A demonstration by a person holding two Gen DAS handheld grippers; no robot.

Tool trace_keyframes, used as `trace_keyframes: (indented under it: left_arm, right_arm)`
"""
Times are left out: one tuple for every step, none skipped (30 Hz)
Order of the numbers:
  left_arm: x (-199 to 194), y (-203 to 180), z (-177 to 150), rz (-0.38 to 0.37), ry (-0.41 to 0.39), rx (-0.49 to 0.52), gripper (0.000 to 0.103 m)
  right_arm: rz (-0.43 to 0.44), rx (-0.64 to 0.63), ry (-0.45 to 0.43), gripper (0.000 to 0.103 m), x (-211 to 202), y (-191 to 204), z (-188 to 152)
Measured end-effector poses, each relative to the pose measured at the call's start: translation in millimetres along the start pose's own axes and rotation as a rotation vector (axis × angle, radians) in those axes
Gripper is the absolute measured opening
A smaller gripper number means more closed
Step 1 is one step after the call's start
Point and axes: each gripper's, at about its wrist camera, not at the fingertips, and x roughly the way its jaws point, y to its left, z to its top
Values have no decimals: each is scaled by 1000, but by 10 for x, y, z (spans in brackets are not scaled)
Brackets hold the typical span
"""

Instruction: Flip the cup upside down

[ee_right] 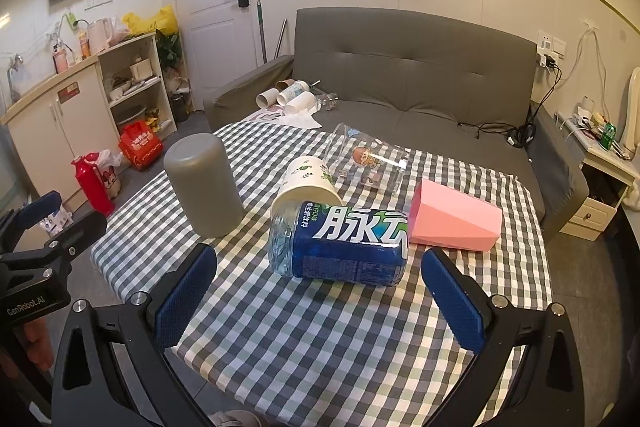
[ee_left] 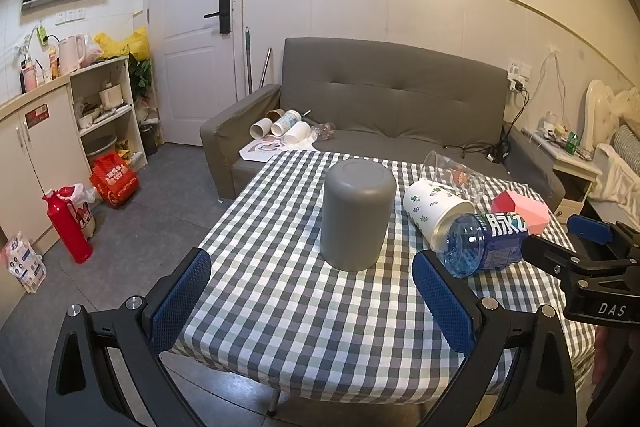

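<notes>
The blue bottle [ee_right: 340, 243] hid the paper cup's [ee_right: 306, 181] mouth at twelve o'clock; its neck was cut off behind the right gripper [ee_left: 576, 243]. Shelf [ee_right: 134, 83] contents were too small to tell.

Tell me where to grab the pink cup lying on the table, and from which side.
Grip the pink cup across its flat faceted walls near mid-body, coming from above with the right gripper. It lies on its side, tapered, so the wider end would likely slip.

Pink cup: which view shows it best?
The right wrist view: the pink cup lies on its side in full, just ahead of the open right claw. In the left wrist view the pink cup is a partial sliver behind the bottle.
</notes>
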Motion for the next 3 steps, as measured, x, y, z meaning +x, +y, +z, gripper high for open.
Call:
trace_keyframes:
  left_arm:
    - [-4,-3,-4,-1,-2,0,103]
    - [2,-8,-7,-1,-1,2,103]
    - [13,-16,-11,-4,4,5,103]
  right_arm:
    - [-1,0,0,103,0,1,-1]
    - [-1,0,0,103,0,1,-1]
    - [-1,1,0,103,2,-4,-3]
